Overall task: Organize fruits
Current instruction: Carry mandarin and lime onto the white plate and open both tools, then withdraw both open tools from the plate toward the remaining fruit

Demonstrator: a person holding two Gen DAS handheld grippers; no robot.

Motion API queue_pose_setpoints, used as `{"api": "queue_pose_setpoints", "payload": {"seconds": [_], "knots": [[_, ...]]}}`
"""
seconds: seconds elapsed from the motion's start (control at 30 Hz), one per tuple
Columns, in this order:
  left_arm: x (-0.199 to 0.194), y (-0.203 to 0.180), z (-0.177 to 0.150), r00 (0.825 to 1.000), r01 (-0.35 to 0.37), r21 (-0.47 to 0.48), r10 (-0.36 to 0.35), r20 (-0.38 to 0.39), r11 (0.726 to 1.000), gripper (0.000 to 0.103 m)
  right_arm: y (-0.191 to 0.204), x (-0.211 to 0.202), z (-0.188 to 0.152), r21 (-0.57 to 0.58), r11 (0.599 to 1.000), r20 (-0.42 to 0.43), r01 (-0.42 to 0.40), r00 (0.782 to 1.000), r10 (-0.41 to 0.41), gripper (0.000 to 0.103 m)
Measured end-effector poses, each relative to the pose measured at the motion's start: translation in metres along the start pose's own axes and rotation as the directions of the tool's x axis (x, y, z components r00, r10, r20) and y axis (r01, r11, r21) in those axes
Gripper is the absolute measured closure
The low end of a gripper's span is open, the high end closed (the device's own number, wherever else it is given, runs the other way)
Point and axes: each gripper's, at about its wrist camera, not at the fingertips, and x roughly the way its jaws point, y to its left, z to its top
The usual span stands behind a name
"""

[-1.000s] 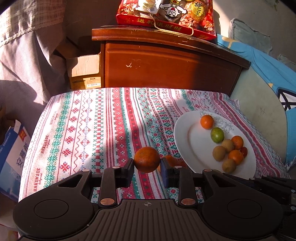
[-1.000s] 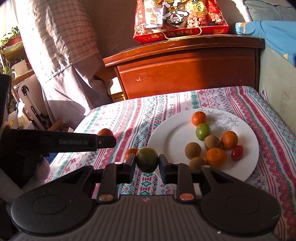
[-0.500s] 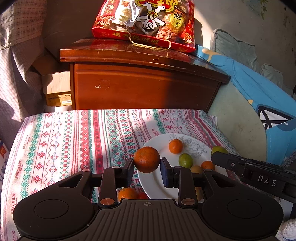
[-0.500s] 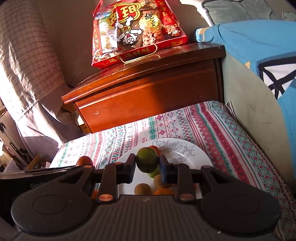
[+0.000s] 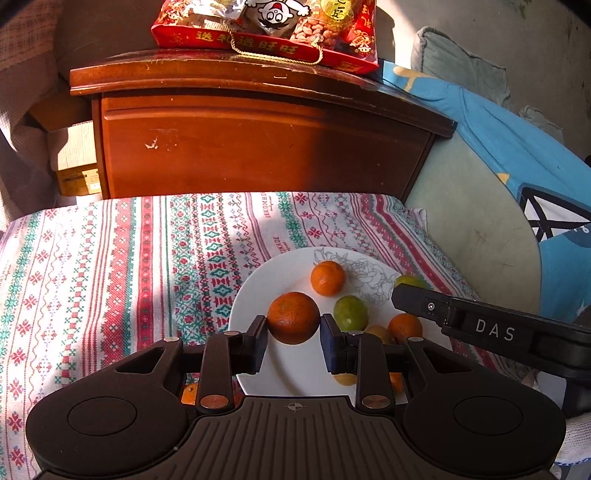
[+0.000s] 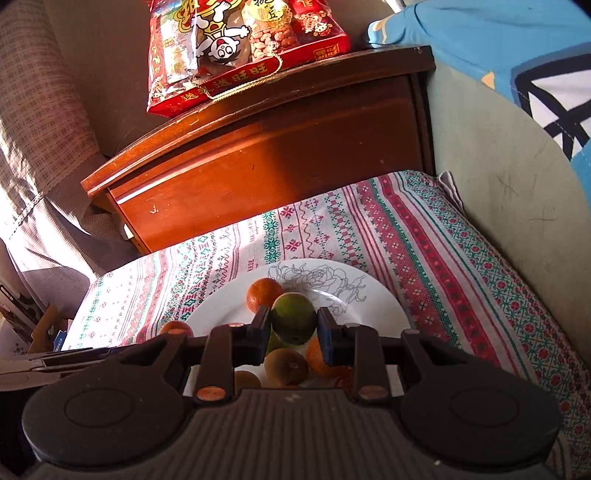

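My left gripper [image 5: 293, 336] is shut on an orange mandarin [image 5: 293, 317] and holds it above the left part of the white plate [image 5: 255, 291]. The plate carries an orange [image 5: 327, 277], a green citrus [image 5: 351, 313] and several other fruits. My right gripper [image 6: 292, 334] is shut on a green citrus [image 6: 293, 322] above the same plate [image 6: 384, 302], over an orange [image 6: 263, 293] and a kiwi [image 6: 287, 366]. The right gripper's arm [image 5: 491, 328] crosses the plate's right side in the left wrist view. One orange fruit [image 5: 190, 393] lies on the cloth under my left gripper.
The plate sits on a patterned red, green and white cloth [image 5: 110, 266]. Behind it stands a wooden cabinet [image 5: 258, 140] with a red snack bag [image 5: 273, 26] on top. A blue cushion [image 5: 517, 155] and a pale seat back are at the right. A cardboard box [image 5: 74, 166] is at the left.
Both grippers have moved forward and down over the plate, each still holding its fruit. The plate looks closer and larger in both views.
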Motion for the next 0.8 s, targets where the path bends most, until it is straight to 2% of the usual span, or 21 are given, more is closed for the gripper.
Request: {"api": "queue_pose_setpoints", "payload": {"seconds": [0.33,0.5,0.6,0.8], "knots": [[0.004,-0.006,-0.002,1.0,0.005,0.005,-0.005,-0.003,1.0,0.071,-0.001,-0.004,0.004,0.021,1.0,0.015,0.001,1.0,-0.002,0.073],[-0.014,-0.005,0.005,1.0,-0.002,0.003,0.002,0.031,1.0,0.066,0.002,-0.017,0.01,0.042,0.999,0.043,-0.011,0.999,0.01,0.073],[-0.027,0.0,0.01,0.999,-0.008,-0.02,0.008,0.045,1.0,0.058,0.009,-0.028,0.011,0.044,0.999,0.059,-0.03,0.998,0.028,0.073],[-0.06,0.013,0.015,0.996,-0.04,-0.027,0.041,0.073,0.999,0.056,0.031,-0.042,0.001,0.003,0.998,0.06,-0.056,0.997,0.056,0.073]]}}
